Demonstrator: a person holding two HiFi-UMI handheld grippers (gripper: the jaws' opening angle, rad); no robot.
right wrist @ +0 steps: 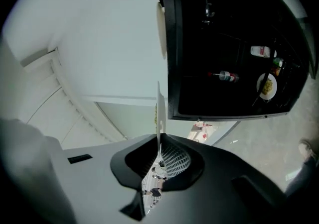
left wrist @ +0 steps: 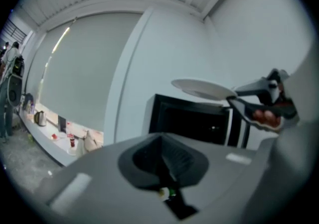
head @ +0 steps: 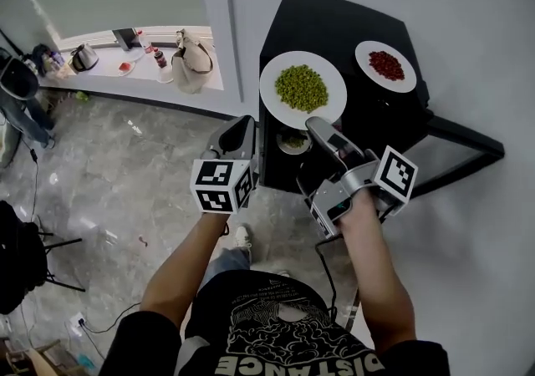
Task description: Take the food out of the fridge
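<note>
Left gripper (head: 243, 122) hangs beside the black fridge (head: 334, 23), jaws together with nothing between them. Right gripper (head: 316, 124) is clamped on the near rim of a white plate (head: 274, 92) of green food (head: 301, 87), held over the fridge's front top edge. Farther back on the fridge top sits a second plate (head: 364, 54) with red food (head: 386, 65).

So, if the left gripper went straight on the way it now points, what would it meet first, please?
Most likely the black fridge, near its left edge, though depth is hard to judge.
</note>
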